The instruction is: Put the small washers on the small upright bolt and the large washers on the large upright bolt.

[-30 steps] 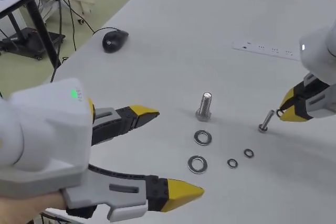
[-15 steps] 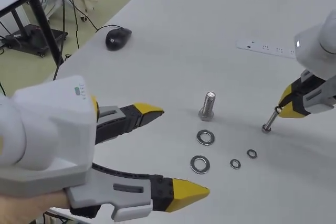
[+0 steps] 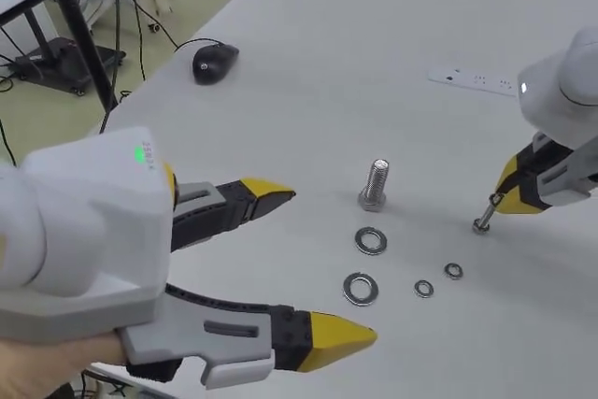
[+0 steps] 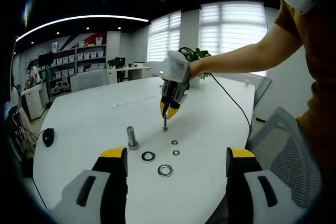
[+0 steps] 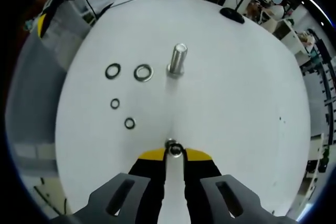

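The right claw (image 5: 175, 153) is clenched on a small washer (image 5: 175, 149), held right at the top of the small bolt (image 3: 484, 218) beneath its tips. Whether the ring is already over the thread cannot be told. Ahead of this claw the large bolt (image 5: 177, 60) stands upright on the white worktop (image 3: 308, 72). Ahead and to its left lie two large washers (image 5: 143, 72), with two loose small washers (image 5: 129, 124) nearer. The left claw (image 3: 322, 263) is released, jaws wide apart, with the loose washers and both bolts ahead of it.
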The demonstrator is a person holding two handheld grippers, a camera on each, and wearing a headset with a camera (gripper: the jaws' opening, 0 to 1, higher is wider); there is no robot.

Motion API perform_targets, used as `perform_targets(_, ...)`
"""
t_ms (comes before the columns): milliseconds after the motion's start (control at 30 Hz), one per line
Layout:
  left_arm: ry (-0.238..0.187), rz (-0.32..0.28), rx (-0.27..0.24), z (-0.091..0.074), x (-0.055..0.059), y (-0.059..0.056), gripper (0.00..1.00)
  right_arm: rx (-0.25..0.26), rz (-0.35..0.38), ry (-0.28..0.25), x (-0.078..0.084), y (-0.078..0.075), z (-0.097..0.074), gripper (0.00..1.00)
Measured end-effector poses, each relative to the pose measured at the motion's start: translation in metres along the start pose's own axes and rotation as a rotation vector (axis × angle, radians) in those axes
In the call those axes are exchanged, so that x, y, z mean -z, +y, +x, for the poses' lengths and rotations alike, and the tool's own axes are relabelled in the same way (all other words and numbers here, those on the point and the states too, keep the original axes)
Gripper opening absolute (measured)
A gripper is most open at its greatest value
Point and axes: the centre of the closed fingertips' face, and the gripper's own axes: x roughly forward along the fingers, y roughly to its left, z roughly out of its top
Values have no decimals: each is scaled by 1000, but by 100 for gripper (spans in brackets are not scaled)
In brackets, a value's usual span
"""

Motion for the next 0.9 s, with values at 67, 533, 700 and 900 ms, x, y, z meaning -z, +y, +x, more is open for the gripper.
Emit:
perform_targets(67, 2, 0, 0, 1, 1, 1, 76, -5, -4, 4, 2, 1, 4, 12)
perform_targets(533, 4, -10, 2, 3, 3, 2, 76, -19, -7, 8, 9, 6, 28, 12)
perform_targets(700, 6, -14, 0, 3, 5, 3, 76, -16, -5, 4, 11, 7, 31, 13)
perform_targets(900, 8, -16, -1, 3, 6, 3, 75, -13, 0, -5, 10, 7, 32, 13)
